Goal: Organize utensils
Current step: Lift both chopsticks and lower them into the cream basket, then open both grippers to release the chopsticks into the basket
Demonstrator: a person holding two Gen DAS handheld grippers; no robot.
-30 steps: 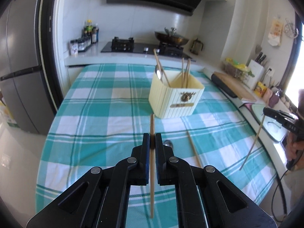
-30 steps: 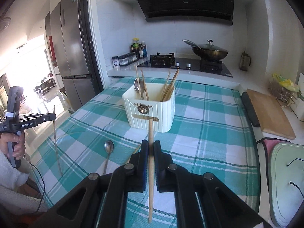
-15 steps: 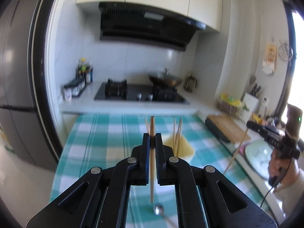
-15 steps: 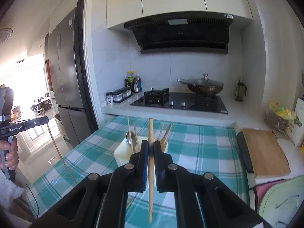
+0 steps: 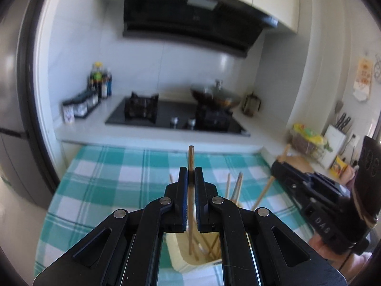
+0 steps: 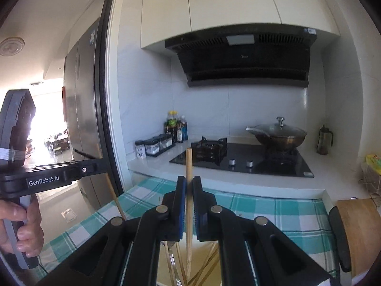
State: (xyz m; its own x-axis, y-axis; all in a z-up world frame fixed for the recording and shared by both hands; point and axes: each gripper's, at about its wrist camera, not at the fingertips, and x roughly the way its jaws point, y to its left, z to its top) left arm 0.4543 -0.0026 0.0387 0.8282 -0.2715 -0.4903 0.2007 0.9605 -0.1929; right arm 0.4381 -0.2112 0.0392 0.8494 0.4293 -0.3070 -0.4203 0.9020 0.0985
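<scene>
In the left wrist view my left gripper (image 5: 190, 174) is shut on an upright wooden chopstick (image 5: 190, 157). Its lower end hangs inside the cream utensil holder (image 5: 179, 259), which stands on the checked tablecloth below the fingers. Several chopsticks (image 5: 234, 187) stand in the holder. My right gripper (image 6: 189, 181) is shut on a second upright chopstick (image 6: 188, 164), whose lower tip reaches down over the holder's opening (image 6: 200, 250), beside a spoon (image 6: 170, 246). Each gripper appears in the other's view: the right one (image 5: 309, 190) and the left one (image 6: 47, 177), held by a hand (image 6: 21, 226).
Behind the teal checked table (image 5: 107, 166) runs a counter with a gas hob (image 5: 173, 116), a wok (image 6: 277, 134) and spice jars (image 6: 154, 145). A wooden cutting board (image 6: 357, 226) lies at the right; a fridge (image 6: 82, 119) stands at the left.
Both grippers moved forward and up with their chopsticks. The holder, earlier ahead on the table, now sits right under the fingers, and the two grippers have come close together.
</scene>
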